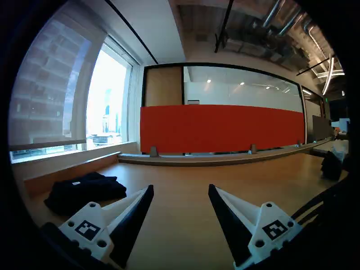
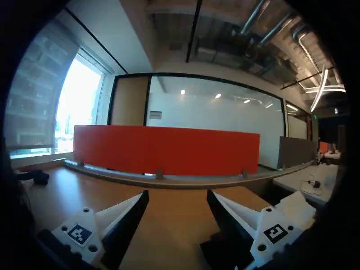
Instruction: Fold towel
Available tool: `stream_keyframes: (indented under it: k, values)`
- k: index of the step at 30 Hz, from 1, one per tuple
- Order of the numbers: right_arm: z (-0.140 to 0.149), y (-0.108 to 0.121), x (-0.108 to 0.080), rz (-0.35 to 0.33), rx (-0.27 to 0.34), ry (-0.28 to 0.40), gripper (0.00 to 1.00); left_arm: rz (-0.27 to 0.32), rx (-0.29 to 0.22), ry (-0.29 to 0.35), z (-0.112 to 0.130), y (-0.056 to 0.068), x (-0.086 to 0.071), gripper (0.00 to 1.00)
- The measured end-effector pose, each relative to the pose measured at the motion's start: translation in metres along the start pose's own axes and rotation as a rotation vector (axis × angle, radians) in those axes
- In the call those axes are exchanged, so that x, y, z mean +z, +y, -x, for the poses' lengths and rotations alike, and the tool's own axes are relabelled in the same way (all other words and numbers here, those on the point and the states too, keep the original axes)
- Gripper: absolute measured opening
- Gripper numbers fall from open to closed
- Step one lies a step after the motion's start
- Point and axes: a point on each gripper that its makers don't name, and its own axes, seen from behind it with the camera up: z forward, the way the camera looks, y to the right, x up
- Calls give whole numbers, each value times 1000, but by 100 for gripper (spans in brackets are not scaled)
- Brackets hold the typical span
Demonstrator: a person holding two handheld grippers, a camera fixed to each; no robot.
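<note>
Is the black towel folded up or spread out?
Folded up: the black towel lies in a thick, compact heap on the table.

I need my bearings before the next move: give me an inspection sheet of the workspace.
Surface: wooden table, nothing lying between either gripper's fingers.
Job's things: dark folded cloth, likely the towel, near the table's left edge, apart from both grippers.
Clutter: dark bundle at the far right; cannot tell what it is.
Grippers: left gripper open, holding nothing; right gripper open, holding nothing.
Cables: black cables beside the left gripper; thin cable on a white side table.
Surroundings: orange divider along the table's far edge, window, glass wall, ceiling pipes.
</note>
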Motion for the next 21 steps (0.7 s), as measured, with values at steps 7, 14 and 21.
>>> stream_keyframes:
  k: [7,14,21]
  values:
    - [40,11,-2,23,64,-15,100,0,0,0,1,0,0,90]
    - [70,17,-3,30,95,-19,100,0,0,1,2,1,0,90]
    - [78,14,-2,6,129,-14,100,0,-1,1,3,1,1,90]
